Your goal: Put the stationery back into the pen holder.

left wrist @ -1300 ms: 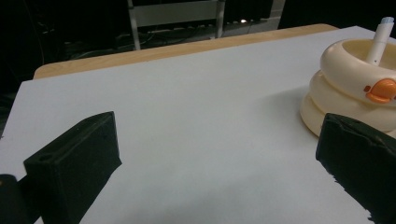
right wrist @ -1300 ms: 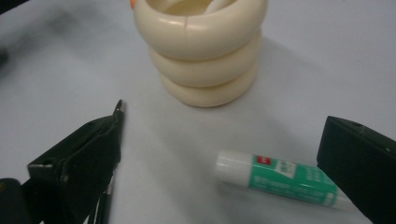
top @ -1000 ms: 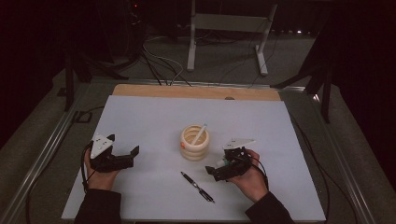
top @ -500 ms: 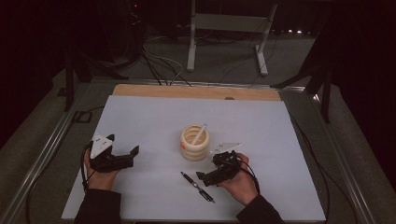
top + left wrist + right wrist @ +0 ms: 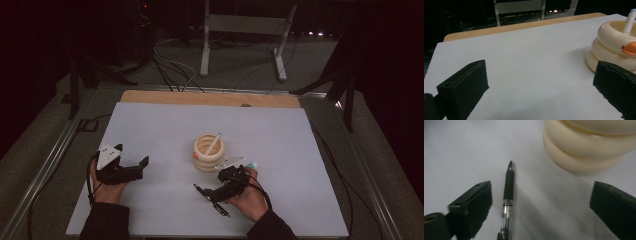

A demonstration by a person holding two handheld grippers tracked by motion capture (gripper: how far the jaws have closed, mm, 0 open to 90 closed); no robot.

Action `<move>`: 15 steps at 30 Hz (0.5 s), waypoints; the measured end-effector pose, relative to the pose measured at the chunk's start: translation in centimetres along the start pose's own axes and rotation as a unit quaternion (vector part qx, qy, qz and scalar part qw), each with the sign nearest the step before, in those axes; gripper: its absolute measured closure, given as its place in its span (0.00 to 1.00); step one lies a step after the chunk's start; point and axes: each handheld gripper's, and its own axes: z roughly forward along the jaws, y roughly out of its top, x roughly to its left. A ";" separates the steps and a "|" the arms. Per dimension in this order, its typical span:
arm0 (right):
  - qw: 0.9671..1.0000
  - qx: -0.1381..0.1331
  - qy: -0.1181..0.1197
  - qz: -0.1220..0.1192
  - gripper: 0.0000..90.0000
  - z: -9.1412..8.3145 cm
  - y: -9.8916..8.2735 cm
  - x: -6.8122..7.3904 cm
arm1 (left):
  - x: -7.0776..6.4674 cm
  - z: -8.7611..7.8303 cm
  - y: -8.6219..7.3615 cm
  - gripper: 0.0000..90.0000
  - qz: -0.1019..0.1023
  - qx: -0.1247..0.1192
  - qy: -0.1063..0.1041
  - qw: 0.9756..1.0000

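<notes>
Black pen (image 5: pixel 508 192): flat on white table sheet (image 5: pixel 150 130), at about 6 o'clock from cream holder in high view; silver tip toward 12 o'clock in right gripper view, rubber grip section next, clear barrel running off bottom edge.
Right gripper (image 5: pixel 220 189): low over pen, jaws wide apart and just been closing a little; pen between them, close beside left-hand jaw, apparently untouched by either pad.
Right hand (image 5: pixel 248 197): wrapped round gripper body at about 5 o'clock on sheet.
Cream holder (image 5: pixel 209 152): stacked-ring pot near sheet centre, upright; just beyond pen tip at 1 o'clock in right gripper view, apart from pen.
White marker (image 5: pixel 213 143): standing tilted inside holder, top leaning toward 1 o'clock.
Orange tab (image 5: pixel 629 48): on holder's side, seen from left gripper view.
Left gripper (image 5: pixel 131 170): resting at about 8 o'clock on sheet, jaws spread wide, bare sheet between them; pointing toward holder, well apart from it.
Left hand (image 5: pixel 107 182): gripping body, grey three-cornered plate on top.
Wooden edge (image 5: pixel 210 98): bare strip along far side of sheet at 12 o'clock.
</notes>
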 end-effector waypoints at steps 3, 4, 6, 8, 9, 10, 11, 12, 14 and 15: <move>1.000 0.007 -0.003 -0.003 0.10 0.3 0.0 0.3 | 0.0 0.0 0.0 0.00 0.000 0.001 0.000 1.000; 1.000 0.010 -0.002 -0.008 0.19 0.6 0.0 0.6 | 0.0 0.0 0.0 0.00 0.000 0.000 0.000 1.000; 1.000 0.013 0.007 -0.018 0.30 0.8 0.0 0.8 | 0.0 0.0 0.0 0.00 0.000 0.001 0.000 1.000; 0.999 0.019 0.016 -0.025 0.43 1.0 0.0 1.0 | 0.0 0.0 0.0 0.00 0.000 0.000 0.001 1.000; 0.999 0.021 0.024 -0.027 0.49 1.2 0.0 1.1 | 0.0 0.0 0.0 0.00 0.000 0.000 0.001 1.000; 0.999 0.024 0.032 -0.030 0.53 1.3 0.0 1.2 | 0.0 0.0 0.0 0.00 -0.001 0.001 0.001 1.000; 0.998 0.026 0.036 -0.034 0.57 1.4 0.0 1.3 | 0.0 0.0 -0.1 0.00 0.001 0.002 0.001 1.000; 0.998 0.031 0.043 -0.038 0.61 1.6 0.0 1.5 | 0.0 0.0 -0.1 0.00 0.001 0.002 0.001 1.000; 0.997 0.040 0.046 -0.045 0.70 2.0 0.0 1.8 | -0.1 0.1 -0.1 0.00 0.002 0.003 0.001 1.000; 0.997 0.053 0.039 -0.051 0.76 2.3 -0.1 1.9 | -0.1 0.1 -0.1 0.00 0.003 0.003 0.001 1.000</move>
